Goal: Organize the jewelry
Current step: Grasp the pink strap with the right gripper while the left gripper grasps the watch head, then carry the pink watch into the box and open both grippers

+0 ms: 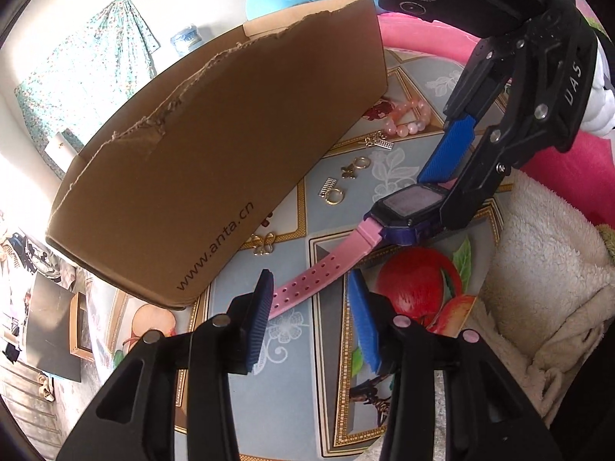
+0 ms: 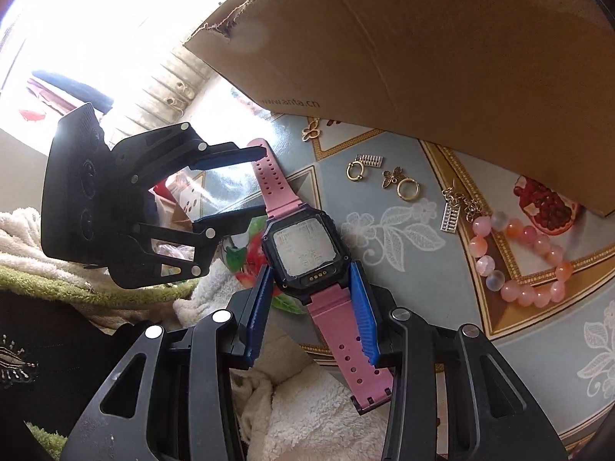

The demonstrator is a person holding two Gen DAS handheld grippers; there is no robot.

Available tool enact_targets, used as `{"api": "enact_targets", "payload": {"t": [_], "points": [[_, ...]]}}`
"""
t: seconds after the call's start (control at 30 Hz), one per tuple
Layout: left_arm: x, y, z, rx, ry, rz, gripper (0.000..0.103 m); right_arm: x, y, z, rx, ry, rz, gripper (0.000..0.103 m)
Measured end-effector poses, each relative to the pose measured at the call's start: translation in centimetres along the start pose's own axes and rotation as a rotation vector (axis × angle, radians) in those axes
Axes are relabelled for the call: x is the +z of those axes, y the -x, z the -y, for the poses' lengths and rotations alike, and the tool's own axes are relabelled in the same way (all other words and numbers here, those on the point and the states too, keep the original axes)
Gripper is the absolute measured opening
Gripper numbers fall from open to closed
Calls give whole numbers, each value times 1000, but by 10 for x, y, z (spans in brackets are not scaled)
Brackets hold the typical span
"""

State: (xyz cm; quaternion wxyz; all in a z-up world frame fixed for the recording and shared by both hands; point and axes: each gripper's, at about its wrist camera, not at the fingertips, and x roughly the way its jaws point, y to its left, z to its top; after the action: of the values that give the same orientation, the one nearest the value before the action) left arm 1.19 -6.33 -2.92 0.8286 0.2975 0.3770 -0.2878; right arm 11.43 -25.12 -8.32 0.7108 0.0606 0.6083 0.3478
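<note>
A watch [image 2: 303, 246] with a dark square case and pink strap is caught by its case between the blue pads of my right gripper [image 2: 312, 288], which is shut on it. In the left wrist view that right gripper [image 1: 438, 201] reaches in from the upper right and holds the watch [image 1: 407, 207] just over the tablecloth. My left gripper [image 1: 311, 319] stands open around the free, perforated strap end [image 1: 300, 288], its pads well apart. The right wrist view shows the left gripper [image 2: 259, 182] straddling that strap end from the left.
A brown cardboard box [image 1: 215, 146] lies along the far side of the patterned tablecloth [image 2: 384, 307]. Between box and watch lie gold hoop earrings [image 2: 355, 171], a butterfly charm [image 2: 310, 130] and a pink bead bracelet [image 2: 478, 247]. A white fluffy towel [image 1: 546, 269] borders the near edge.
</note>
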Motion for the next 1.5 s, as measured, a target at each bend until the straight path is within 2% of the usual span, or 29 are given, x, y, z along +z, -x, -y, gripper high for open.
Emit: {"api": "enact_targets", "payload": {"t": [0.27,0.43,0.73,0.97,1.27,1.3,1.33,1.4,1.5], "points": [[10,-8,-4,-35,32,0,38,4,2,2,49,-22,-34,38],[13,-12,-5,-92,52,1,22,4,13,10,66,-28,-38,38],[18,-19,-22,-169,150,-44,15,-9,22,22,44,-52,15,39],[26,-29,-39,-212,210,-78,12,-35,39,11,-118,-41,88,41],[25,-32,-40,-227,242,-98,12,-66,37,-34,-474,103,172,40],[26,-32,-40,-225,242,-99,12,-68,35,-37,-519,114,180,36],[27,-34,-39,-223,241,-100,12,-71,32,-41,-567,123,182,27],[25,-30,-40,-217,241,-101,12,-75,29,-43,-644,134,185,15],[27,-26,-40,-200,252,-86,12,-76,34,-47,-661,108,233,4]]}}
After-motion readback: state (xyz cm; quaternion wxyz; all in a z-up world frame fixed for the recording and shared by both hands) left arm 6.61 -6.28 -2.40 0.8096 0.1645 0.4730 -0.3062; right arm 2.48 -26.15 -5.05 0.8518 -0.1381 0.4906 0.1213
